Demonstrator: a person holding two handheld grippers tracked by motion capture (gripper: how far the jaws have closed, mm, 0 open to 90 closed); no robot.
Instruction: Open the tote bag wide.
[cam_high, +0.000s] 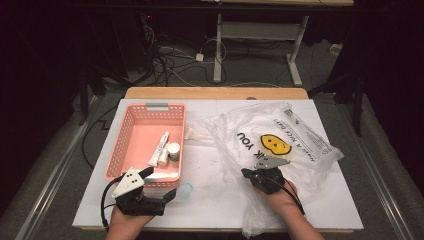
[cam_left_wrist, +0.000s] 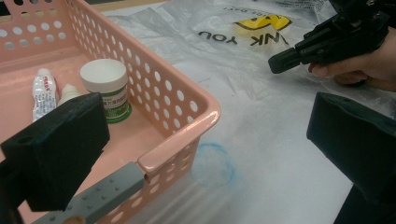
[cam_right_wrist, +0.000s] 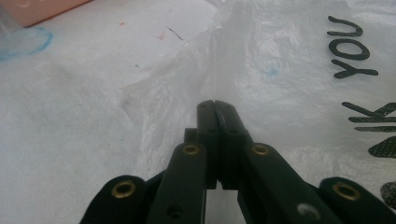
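A pink perforated basket (cam_high: 131, 125) sits at the table's left, holding a white tube (cam_high: 159, 147) and a small white-lidded jar (cam_high: 173, 151). The left gripper view shows the jar (cam_left_wrist: 106, 91) and tube (cam_left_wrist: 44, 95) inside the basket wall (cam_left_wrist: 177, 100). My left gripper (cam_high: 159, 184) is open at the basket's near right corner, one jaw over the basket and one outside it. A clear plastic bag (cam_high: 280, 135) printed with a yellow smiley and black letters lies at the right. My right gripper (cam_right_wrist: 214, 105) is shut on a raised fold of this bag (cam_right_wrist: 280, 60).
A faint blue ring (cam_left_wrist: 212, 163) marks the white table sheet (cam_high: 215, 200) just beside the basket's corner. The basket carries grey tabs on its near rim (cam_left_wrist: 100, 196) and far rim (cam_high: 157, 106). Cables and desk legs lie on the floor beyond the table.
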